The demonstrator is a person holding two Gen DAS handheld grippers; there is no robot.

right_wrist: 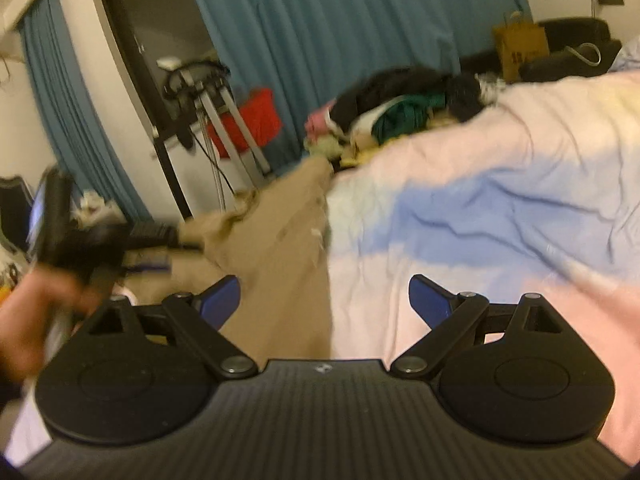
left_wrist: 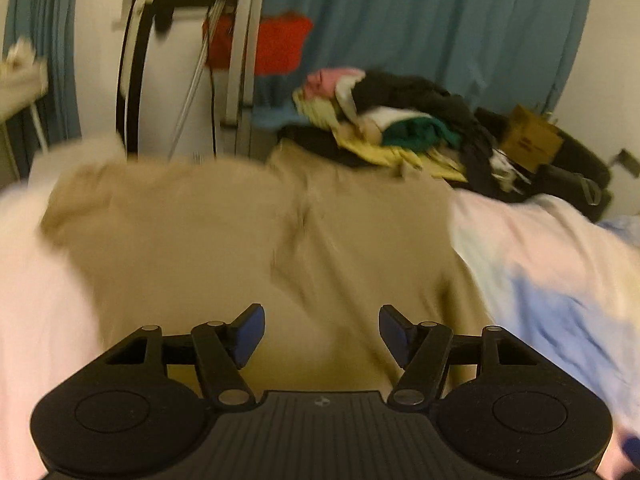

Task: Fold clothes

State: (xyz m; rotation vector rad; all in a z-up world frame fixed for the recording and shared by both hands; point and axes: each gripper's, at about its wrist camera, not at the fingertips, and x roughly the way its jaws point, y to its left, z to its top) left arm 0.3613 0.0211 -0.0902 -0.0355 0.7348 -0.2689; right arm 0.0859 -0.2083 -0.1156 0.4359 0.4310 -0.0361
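Nearest, the left gripper hovers with jaws apart and empty over a tan garment spread along the bed's near edge; the right gripper is likewise open and holds nothing. Farther back, a clothes pile sits at the bed's far edge. Heavy blur suggests fast motion, so a hasty grab could bunch the fabric. Only the right view shows the person's hand.

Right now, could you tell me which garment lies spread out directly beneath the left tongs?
The tan garment, spread across the bed; the other clothes sit bunched in the pile behind it.
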